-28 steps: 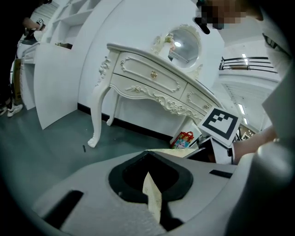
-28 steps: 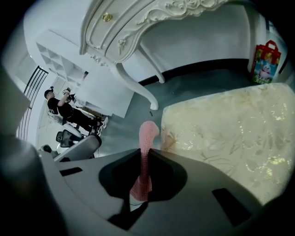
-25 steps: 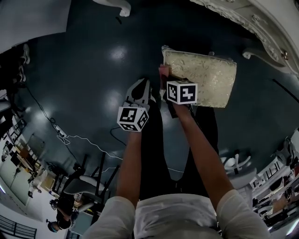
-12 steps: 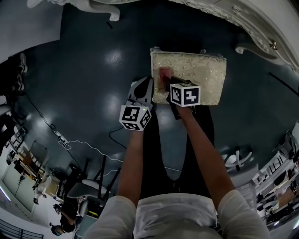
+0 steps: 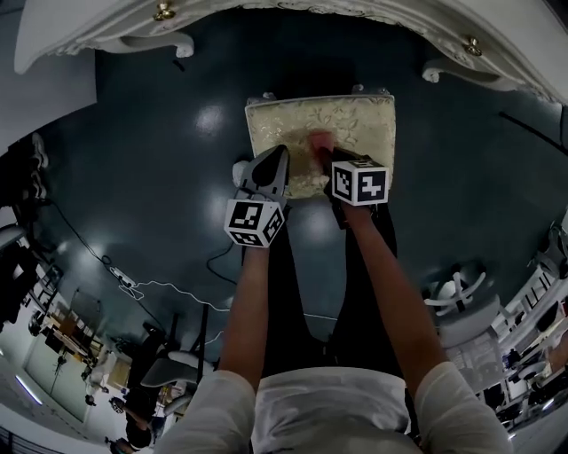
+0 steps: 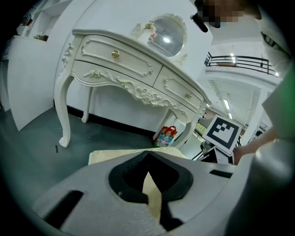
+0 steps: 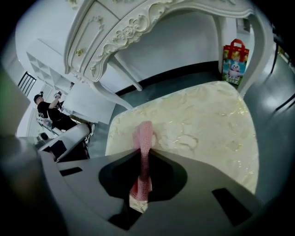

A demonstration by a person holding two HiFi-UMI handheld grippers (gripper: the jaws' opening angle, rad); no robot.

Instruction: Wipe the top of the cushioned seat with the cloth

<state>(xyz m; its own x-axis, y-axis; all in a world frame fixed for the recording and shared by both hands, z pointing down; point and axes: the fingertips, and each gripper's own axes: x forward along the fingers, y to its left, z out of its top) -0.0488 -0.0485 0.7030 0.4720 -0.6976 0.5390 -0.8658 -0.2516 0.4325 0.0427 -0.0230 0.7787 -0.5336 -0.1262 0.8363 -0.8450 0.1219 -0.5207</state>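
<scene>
The cushioned seat (image 5: 355,120) is a cream patterned pad on the dark floor in front of me. My right gripper (image 5: 330,160) is shut on a pink cloth (image 5: 318,141), which rests on the seat top near its middle front. In the right gripper view the cloth (image 7: 144,136) stands pinched between the jaws of that gripper (image 7: 143,154), its tip touching the seat (image 7: 207,120). My left gripper (image 5: 269,170) hovers over the seat's front left corner, jaws together and holding nothing. In the left gripper view this gripper (image 6: 148,159) shows only a sliver of seat (image 6: 115,154) beyond it.
A white ornate dressing table (image 5: 266,18) stands just behind the seat, its legs (image 6: 63,115) on either side. A red gift bag (image 7: 235,57) sits under it. Cables (image 5: 160,266) trail on the floor at left, office chairs (image 5: 453,297) at right. A person (image 7: 50,113) stands far off.
The right gripper has carried the pink cloth from the seat's left edge onto the middle of its top. The left gripper now overlaps the seat's front left corner. The head view has shifted.
</scene>
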